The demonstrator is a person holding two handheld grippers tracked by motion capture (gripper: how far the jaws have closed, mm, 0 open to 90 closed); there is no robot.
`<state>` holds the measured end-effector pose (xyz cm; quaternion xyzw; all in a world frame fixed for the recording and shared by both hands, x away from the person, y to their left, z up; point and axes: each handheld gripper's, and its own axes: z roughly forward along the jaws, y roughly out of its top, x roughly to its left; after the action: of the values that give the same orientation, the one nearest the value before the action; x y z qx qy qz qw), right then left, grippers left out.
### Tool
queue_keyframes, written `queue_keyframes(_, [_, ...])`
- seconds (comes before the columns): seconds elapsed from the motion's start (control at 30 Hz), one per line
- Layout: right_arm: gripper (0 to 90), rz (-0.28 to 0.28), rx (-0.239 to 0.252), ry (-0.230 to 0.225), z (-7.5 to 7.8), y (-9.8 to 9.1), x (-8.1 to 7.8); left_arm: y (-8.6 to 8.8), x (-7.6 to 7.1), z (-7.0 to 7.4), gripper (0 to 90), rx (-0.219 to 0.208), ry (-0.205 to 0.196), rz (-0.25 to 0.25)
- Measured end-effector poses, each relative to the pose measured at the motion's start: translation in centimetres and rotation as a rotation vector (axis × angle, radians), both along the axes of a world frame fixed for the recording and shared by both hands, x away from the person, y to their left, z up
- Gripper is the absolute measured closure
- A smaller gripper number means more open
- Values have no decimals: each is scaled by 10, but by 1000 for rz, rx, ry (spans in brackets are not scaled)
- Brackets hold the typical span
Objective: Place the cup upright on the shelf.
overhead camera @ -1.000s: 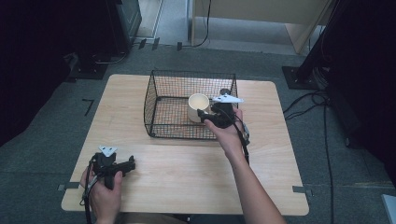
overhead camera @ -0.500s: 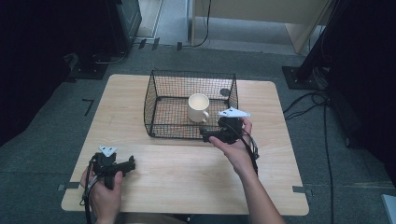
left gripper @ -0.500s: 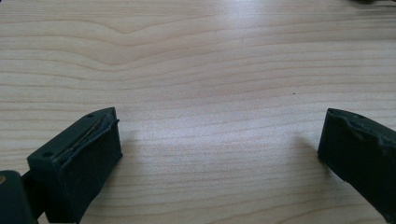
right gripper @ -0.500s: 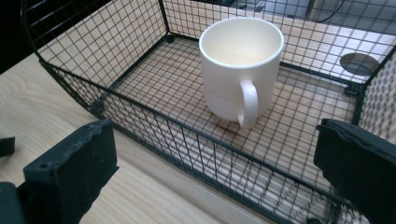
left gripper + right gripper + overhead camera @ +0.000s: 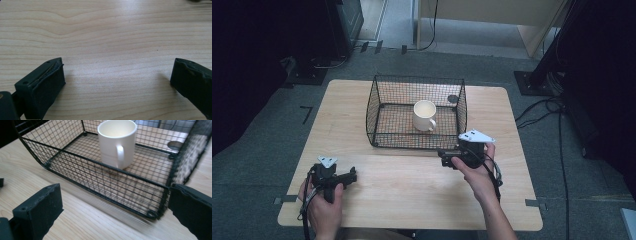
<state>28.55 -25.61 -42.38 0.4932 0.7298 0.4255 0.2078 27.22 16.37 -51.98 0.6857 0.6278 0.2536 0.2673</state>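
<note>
Landmark: black wire basket (image 5: 416,112) standing on the far half of the light wooden table (image 5: 412,200).
Mug: white mug (image 5: 424,115) upright inside the basket, right of its middle, handle toward the near wall; in the right gripper view the mug (image 5: 117,142) sits behind the basket's near mesh wall (image 5: 100,177).
Right gripper: right gripper (image 5: 447,159) held just outside the basket's near right corner, jaws spread wide with nothing between them, pointing along the near wall.
Left gripper: left gripper (image 5: 347,176) well apart from the basket, toward the table's near left corner; jaws wide apart over bare wood (image 5: 112,45), holding nothing.
</note>
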Motion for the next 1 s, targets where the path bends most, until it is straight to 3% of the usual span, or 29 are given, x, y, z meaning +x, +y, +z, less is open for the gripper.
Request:
queue_keyframes(0.3, [0,-59,2,5,-17,-29,-17,0,0,0,0,0,0,1])
queue_keyframes(0.73, [0,-157,11,46,-48,-77,-39,0,0,0,0,0,0,0])
queue_keyframes(1.0, [0,-221,-12,84,-68,-104,-49,0,0,0,0,0,0,0])
